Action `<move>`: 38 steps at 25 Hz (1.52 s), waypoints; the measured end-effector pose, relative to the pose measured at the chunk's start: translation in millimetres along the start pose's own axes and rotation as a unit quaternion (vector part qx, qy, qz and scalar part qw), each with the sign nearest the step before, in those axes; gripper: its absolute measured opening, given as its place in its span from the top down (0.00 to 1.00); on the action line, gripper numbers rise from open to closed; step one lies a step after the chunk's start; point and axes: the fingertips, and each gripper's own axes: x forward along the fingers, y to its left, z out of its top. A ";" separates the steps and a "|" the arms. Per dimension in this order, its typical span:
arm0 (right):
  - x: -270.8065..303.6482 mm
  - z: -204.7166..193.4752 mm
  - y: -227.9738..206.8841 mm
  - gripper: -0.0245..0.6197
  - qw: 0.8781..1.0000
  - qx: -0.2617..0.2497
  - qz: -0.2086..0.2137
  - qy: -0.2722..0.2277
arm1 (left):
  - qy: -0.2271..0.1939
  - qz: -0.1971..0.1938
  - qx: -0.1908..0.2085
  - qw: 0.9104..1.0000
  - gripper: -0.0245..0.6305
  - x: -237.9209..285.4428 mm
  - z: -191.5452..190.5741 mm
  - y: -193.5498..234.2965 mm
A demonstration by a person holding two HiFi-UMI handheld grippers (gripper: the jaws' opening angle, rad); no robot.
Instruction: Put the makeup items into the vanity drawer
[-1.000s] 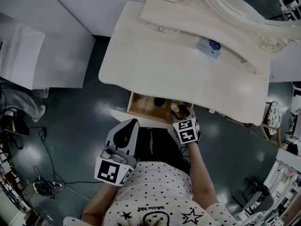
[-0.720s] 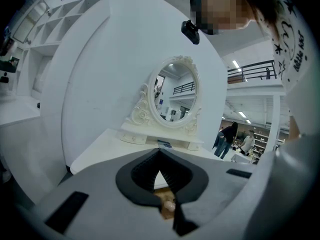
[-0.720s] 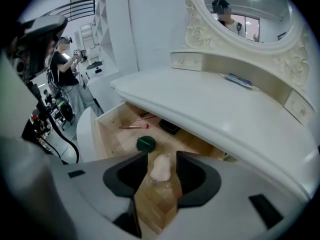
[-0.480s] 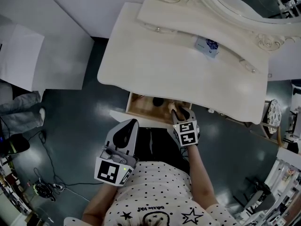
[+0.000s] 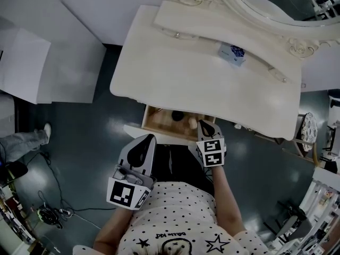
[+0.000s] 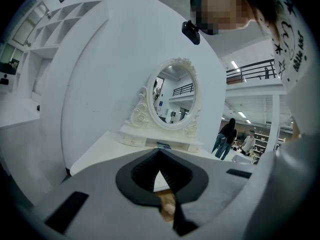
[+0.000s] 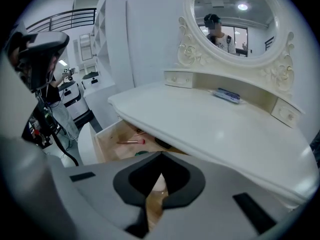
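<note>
My right gripper (image 5: pixel 204 125), jaws pressed together and empty, hovered over the 3 o'clock end of the open vanity drawer (image 5: pixel 159 122). A pink brush (image 7: pixel 131 141) lay inside it. My left gripper (image 5: pixel 150 137), also closed on nothing, hung at the drawer's 7 o'clock.

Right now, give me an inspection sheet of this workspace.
Surface: white vanity top, one packet on it.
Job's things: drawer open; a brush, a dark item and a pale round item lie inside.
Clutter: blue-and-white packet at the foot of the mirror.
Grippers: left hand-held gripper shut, empty, short of the drawer; right hand-held gripper shut, empty, at the drawer's front.
Cables: cables on the floor, left.
Surroundings: a bystander's leg at the left edge.
</note>
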 end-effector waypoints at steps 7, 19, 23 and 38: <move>-35.7 43.0 -3.8 0.95 0.998 0.021 -0.004 -0.066 | -0.021 0.009 0.009 1.000 0.96 0.4 18.0 2.0; -128.5 125.2 -22.9 0.95 0.976 0.069 -0.029 -0.206 | -0.064 0.030 0.068 0.995 0.96 -16.7 67.3 19.8; -162.3 137.7 -27.0 0.95 0.968 0.078 -0.038 -0.236 | -0.077 0.026 0.078 0.994 0.96 -18.5 76.5 18.1; -211.3 155.0 21.9 0.95 0.949 0.106 -0.061 -0.291 | -0.098 -0.003 0.080 0.992 0.96 -46.8 91.8 42.1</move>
